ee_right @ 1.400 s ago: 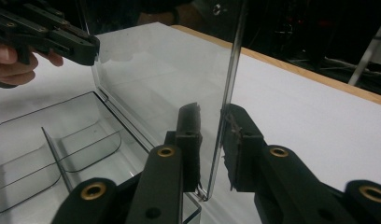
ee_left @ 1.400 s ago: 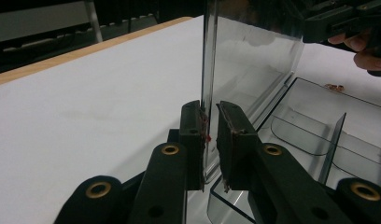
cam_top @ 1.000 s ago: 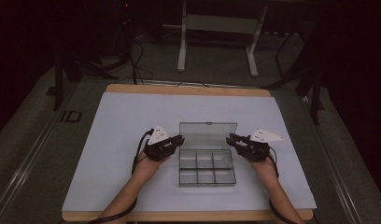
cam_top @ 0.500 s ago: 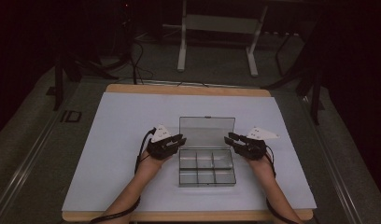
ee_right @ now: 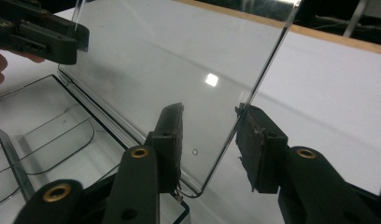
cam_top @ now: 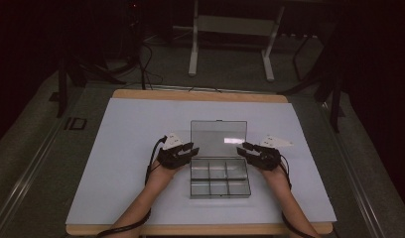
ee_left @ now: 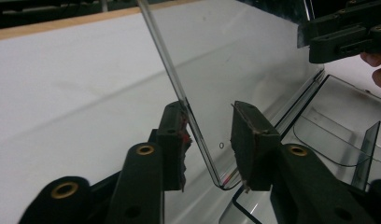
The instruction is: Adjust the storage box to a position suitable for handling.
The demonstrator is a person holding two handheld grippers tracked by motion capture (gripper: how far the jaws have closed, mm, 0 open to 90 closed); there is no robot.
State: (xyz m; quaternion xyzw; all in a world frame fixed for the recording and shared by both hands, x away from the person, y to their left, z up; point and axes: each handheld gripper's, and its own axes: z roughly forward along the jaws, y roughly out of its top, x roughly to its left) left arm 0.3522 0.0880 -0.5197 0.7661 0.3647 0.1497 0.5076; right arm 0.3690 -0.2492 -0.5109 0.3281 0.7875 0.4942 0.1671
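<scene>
Both grippers' jaws have just been opening: left gripper [ee_left: 207, 144] and right gripper [ee_right: 209, 147] now loosely straddle the clear organizer box's [cam_top: 220, 178] upright lid [cam_top: 219, 139], unclamped.

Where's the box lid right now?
In the high view the clear lid stands raised behind the divided box, mid-table, between the left gripper and right gripper.

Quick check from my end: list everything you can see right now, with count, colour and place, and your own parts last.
box: one, clear plastic, six compartments, middle of the mat
lid: one, clear, standing open at the box's far edge
mat: one, pale blue-white, over the table
table: one, wooden rim
frame: one, grey metal, on the floor beyond
left gripper: black, jaws just opening, lid's edge between them
right gripper: black, jaws just opening astride the lid's other edge
forearms: two, near edge
</scene>
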